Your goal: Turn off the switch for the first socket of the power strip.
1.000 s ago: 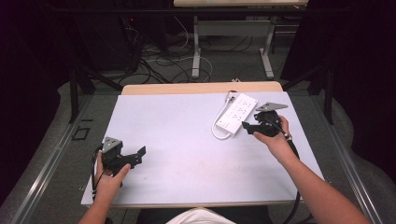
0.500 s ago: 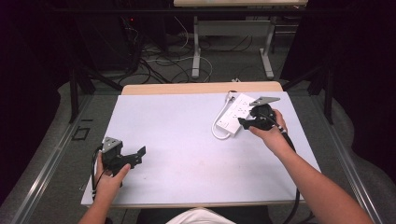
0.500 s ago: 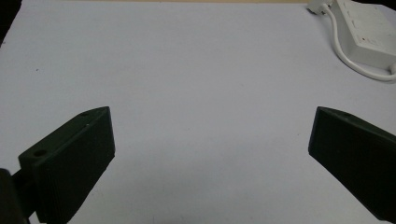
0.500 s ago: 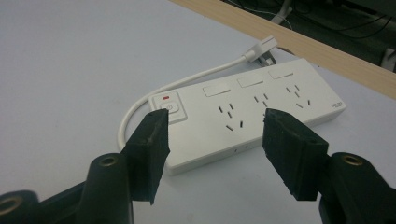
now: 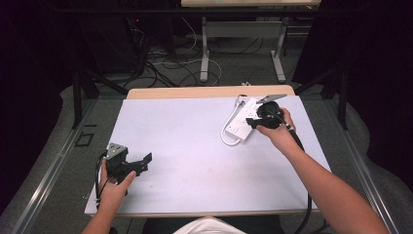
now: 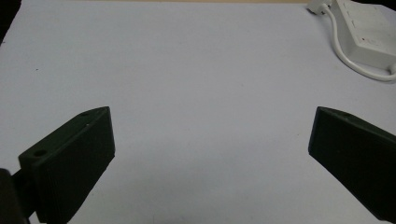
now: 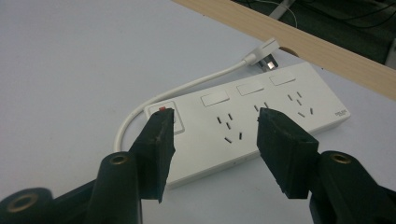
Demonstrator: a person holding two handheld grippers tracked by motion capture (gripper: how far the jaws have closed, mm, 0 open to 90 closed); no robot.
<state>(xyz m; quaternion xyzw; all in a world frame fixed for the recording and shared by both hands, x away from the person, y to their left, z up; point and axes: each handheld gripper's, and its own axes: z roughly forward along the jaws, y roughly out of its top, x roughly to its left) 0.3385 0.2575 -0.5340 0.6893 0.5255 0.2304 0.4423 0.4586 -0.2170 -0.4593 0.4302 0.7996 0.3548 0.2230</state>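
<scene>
Power strip (image 7: 261, 126) at tabletop (image 5: 195, 126) 2 o'clock, right tongs (image 7: 212, 128) over it.
Right tongs part-open, jaws straddling a socket, holding nothing. Left tongs (image 6: 210, 140) at 8 o'clock, wide, empty.

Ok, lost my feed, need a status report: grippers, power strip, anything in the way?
Right gripper open over power strip. Left gripper open, idle on the mat. Strip's cord and plug lie loose alongside.

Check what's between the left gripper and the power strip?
Nothing: in the high view, only bare white table surface lies between the left gripper and the power strip. The left gripper view shows the same bare stretch.
</scene>
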